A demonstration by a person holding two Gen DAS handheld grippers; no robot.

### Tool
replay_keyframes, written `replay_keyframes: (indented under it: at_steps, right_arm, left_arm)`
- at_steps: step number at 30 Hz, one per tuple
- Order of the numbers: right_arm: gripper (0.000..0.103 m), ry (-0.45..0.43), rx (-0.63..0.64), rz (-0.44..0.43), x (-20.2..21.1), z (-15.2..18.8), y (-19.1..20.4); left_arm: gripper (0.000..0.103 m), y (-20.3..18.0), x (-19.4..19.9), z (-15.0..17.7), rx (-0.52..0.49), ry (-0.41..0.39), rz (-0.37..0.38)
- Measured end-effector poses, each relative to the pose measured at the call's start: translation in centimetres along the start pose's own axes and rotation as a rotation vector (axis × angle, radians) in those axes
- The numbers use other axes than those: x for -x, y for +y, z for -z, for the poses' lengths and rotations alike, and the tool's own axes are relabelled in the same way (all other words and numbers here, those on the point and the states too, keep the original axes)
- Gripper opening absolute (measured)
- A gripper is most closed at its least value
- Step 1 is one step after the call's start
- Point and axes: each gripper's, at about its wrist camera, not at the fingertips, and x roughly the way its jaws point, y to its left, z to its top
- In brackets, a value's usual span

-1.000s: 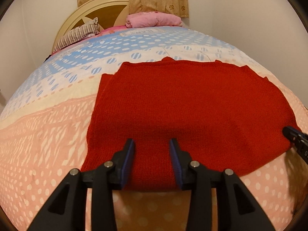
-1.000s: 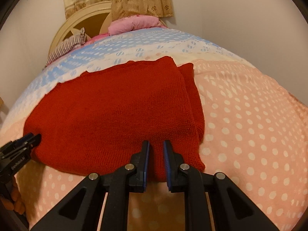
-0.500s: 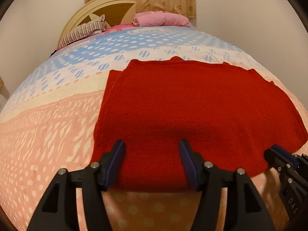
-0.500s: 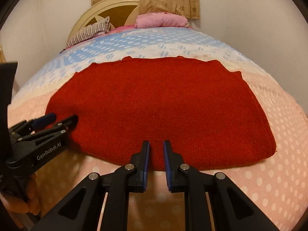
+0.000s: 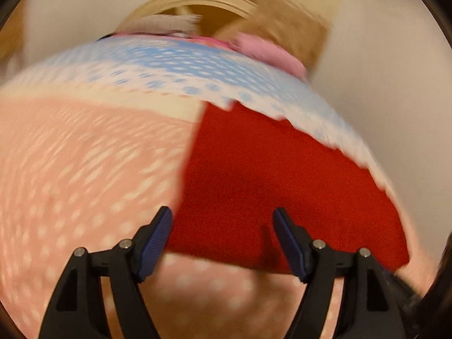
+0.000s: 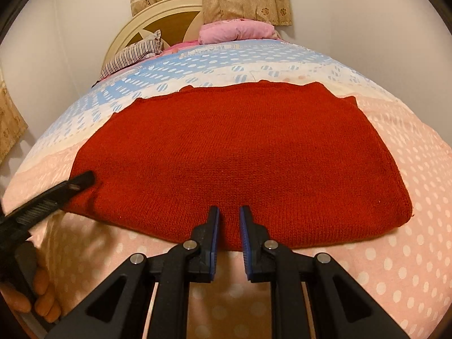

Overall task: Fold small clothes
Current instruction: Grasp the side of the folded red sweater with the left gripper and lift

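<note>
A red knitted garment [image 6: 240, 152] lies folded flat on the bed, also in the blurred left wrist view [image 5: 271, 186]. My right gripper [image 6: 229, 226] sits at the middle of its near edge, jaws a narrow gap apart with nothing between them. My left gripper [image 5: 223, 231] is wide open and empty over the garment's near left corner. The left gripper also shows in the right wrist view [image 6: 70, 186], its tip at the garment's left edge.
The bed carries a pink, cream and blue dotted cover [image 6: 395, 226]. A striped pillow [image 6: 132, 56] and a pink pillow [image 6: 237, 31] lie by the headboard [image 6: 163, 17]. White walls close in on both sides.
My left gripper has opened wider and swung left and tilted, blurring its view. My right gripper has opened slightly and stays at the middle of the near edge.
</note>
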Motion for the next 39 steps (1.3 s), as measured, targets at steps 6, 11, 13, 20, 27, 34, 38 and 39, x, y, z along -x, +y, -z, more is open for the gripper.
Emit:
replay_keyframes:
  at_steps: [6, 11, 13, 20, 27, 34, 38, 39]
  right_arm:
    - [0.015, -0.001, -0.009, -0.010, 0.0, 0.0, -0.2]
    - [0.015, -0.003, -0.030, -0.035, -0.1, -0.1, -0.6]
    - [0.015, -0.003, -0.034, -0.040, -0.1, 0.0, -0.6]
    - [0.015, -0.003, -0.035, -0.041, -0.1, 0.0, -0.7]
    - [0.015, -0.003, -0.025, -0.031, -0.1, 0.0, -0.5]
    - [0.015, -0.030, -0.017, -0.051, 1.1, -1.8, 0.7]
    - [0.015, -0.069, -0.033, -0.132, 0.3, -5.3, 2.6]
    - [0.015, -0.062, -0.045, -0.156, -0.4, -5.8, 2.9]
  left_arm:
    - [0.079, 2.2, 1.5, 1.7, 0.156, -0.016, -0.010]
    - [0.097, -0.1, 0.8, 2.4, 0.131, -0.003, 0.052]
    - [0.098, -0.4, -0.4, 1.1, 0.160, 0.007, 0.103]
    - [0.098, -0.6, -5.8, -3.9, 0.223, 0.034, 0.261]
    - [0.042, 0.5, -7.4, -4.1, 0.257, 0.046, 0.289]
    - [0.040, 0.8, -7.1, -3.6, 0.258, 0.041, 0.283]
    - [0.041, 0.8, -7.0, -3.5, 0.262, 0.039, 0.283]
    - [0.042, 0.8, -7.0, -3.5, 0.263, 0.039, 0.286]
